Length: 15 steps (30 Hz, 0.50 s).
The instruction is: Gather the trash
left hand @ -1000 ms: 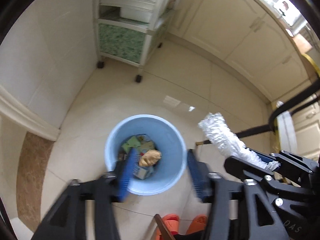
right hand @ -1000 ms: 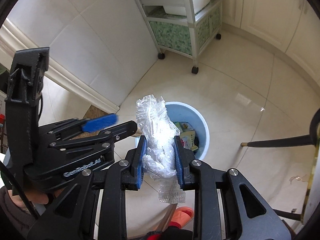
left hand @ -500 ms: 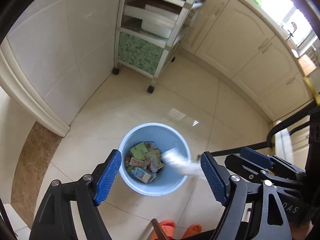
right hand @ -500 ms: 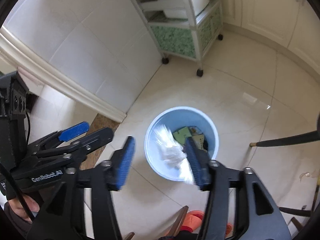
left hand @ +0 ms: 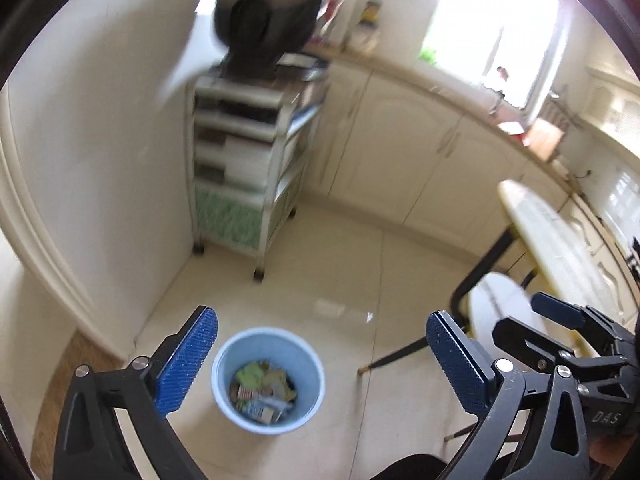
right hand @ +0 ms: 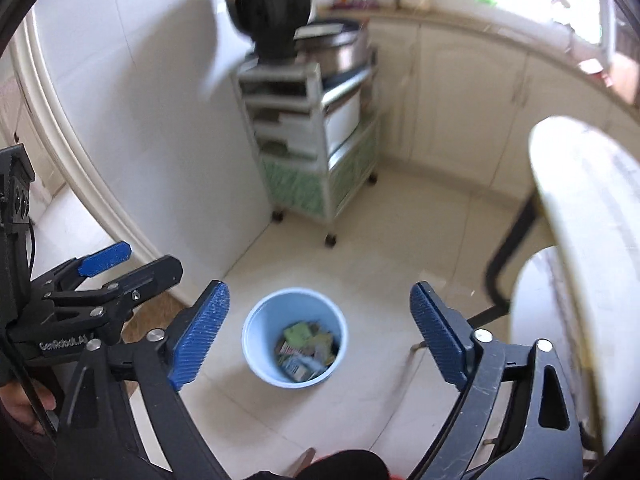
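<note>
A light blue bin [left hand: 224, 364] [right hand: 256, 320] stands on the tiled floor below both grippers. Inside it lies trash [left hand: 262, 390] [right hand: 306, 346]: small cartons and wrappers. My left gripper [left hand: 320, 318] hangs high above the bin, its jaws wide and still opening, with nothing between the blue pads. My right gripper [right hand: 320, 290] is also well above the bin, jaws opening and empty. Each gripper shows in the other's view: the right gripper [left hand: 532, 320] at the right edge, the left gripper [right hand: 132, 264] at the left edge.
A wheeled shelf cart [left hand: 240, 184] [right hand: 316, 152] stands against the white wall with a dark appliance [left hand: 268, 8] on top. Cream cabinets [left hand: 400, 152] line the back. A pale round table [right hand: 592, 240] and a white stool [left hand: 504, 308] are at the right. A hand [right hand: 24, 404] holds the left gripper.
The clear plastic wrap left my right gripper and fell into the bin. Both grippers opened wide, rose away from the bin and tilted up toward the room.
</note>
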Motion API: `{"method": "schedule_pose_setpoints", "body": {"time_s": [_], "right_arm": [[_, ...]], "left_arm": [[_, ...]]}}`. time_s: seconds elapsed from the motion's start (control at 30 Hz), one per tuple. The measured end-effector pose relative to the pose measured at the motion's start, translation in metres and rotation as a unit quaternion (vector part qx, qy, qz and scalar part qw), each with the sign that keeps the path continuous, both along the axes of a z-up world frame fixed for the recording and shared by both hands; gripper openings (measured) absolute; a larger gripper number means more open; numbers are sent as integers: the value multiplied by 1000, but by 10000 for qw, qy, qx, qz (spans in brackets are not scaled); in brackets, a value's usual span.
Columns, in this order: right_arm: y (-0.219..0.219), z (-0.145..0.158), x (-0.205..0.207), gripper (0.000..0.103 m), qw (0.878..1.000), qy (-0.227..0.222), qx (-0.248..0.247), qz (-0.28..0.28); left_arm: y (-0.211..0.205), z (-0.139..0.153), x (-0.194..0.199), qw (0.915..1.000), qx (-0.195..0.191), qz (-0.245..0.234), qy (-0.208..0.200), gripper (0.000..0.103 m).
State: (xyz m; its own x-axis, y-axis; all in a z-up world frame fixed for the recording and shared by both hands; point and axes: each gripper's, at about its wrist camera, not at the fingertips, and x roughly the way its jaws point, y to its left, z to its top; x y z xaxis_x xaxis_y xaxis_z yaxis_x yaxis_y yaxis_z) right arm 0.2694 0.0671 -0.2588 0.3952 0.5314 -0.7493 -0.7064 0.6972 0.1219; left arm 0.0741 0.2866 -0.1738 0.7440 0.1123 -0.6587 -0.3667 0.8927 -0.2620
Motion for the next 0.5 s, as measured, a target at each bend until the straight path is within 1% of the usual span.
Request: {"method": "schedule_pose_setpoints", "body": {"time_s": [0.07, 0.17, 0.27, 0.37, 0.5], "right_arm": [[-28, 24, -9, 95, 9994, -237, 116, -203], [-78, 58, -26, 103, 9964, -556, 357, -531], [-120, 86, -40, 103, 9917, -843, 490, -833], [-158, 110, -58, 103, 9846, -1169, 542, -1183], [-203, 139, -86, 103, 9692, -1676, 562, -1715]], "left_arm": [[-23, 22, -10, 9996, 110, -125, -246, 102], [-62, 51, -21, 9973, 322, -373, -544, 102], [-103, 75, -33, 9936, 414, -685, -801, 102], [-141, 94, -47, 9876, 567, -1015, -1052, 102], [-188, 118, -81, 9764, 778, -1435, -1416, 102]]}}
